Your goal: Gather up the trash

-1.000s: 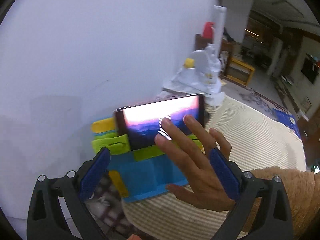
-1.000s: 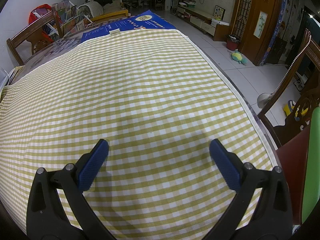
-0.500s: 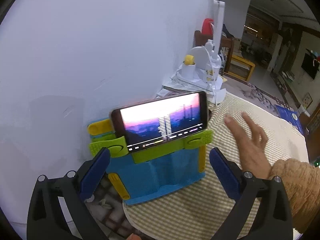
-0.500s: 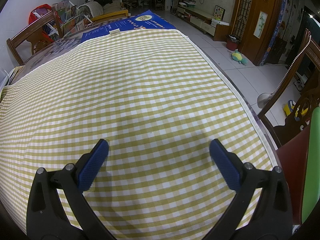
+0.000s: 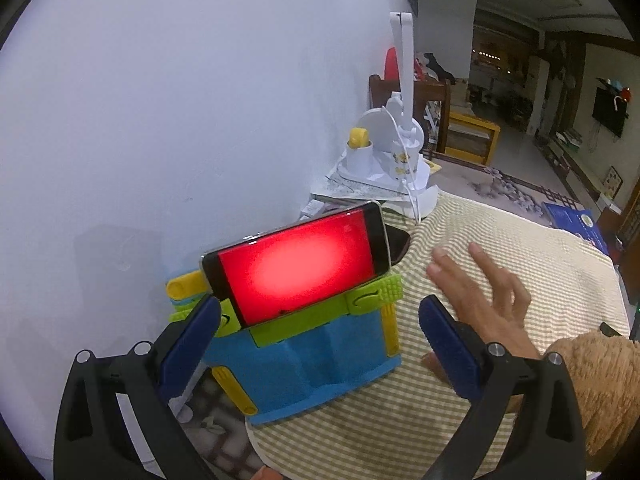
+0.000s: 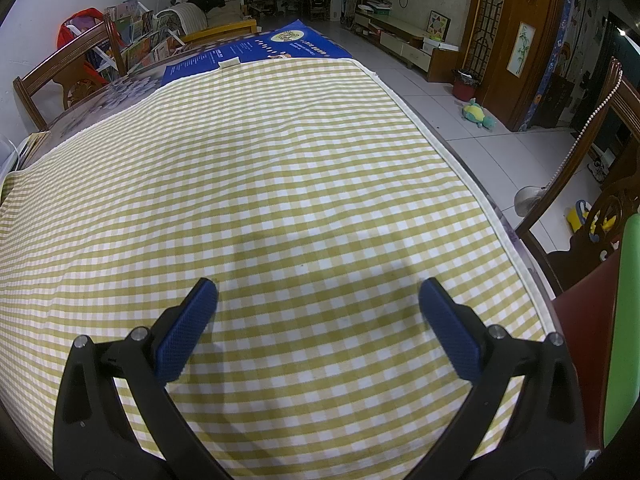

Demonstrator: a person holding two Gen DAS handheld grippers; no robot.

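- Since the earlier frames, we are seeing the bare hand drawing away from the phone: it was touching the screen, and it is now hovering over the checked tablecloth to the right of the stand, fingers spread.
- We are also watching the phone's screen change: it was showing a purple picture with markings, and it is now glowing plain red.
- We are finding the phone sitting in the same place, propped landscape in the green clamp of the blue and yellow stand, which is standing against the white wall at the cloth's edge.
- We are holding the left gripper facing the stand, its blue-padded jaws spread wide and pinching nothing; the stand is showing between them.
- We are holding the right gripper over the tablecloth exactly as before, jaws spread wide with nothing between them.
- We are spotting no trash in either view, so we cannot tell where it is lying.
- Behind the stand, a white desk lamp is standing on papers by the wall.
- In the right wrist view, a blue poster is lying past the cloth's far edge, and a wooden chair is standing at the right of the table.
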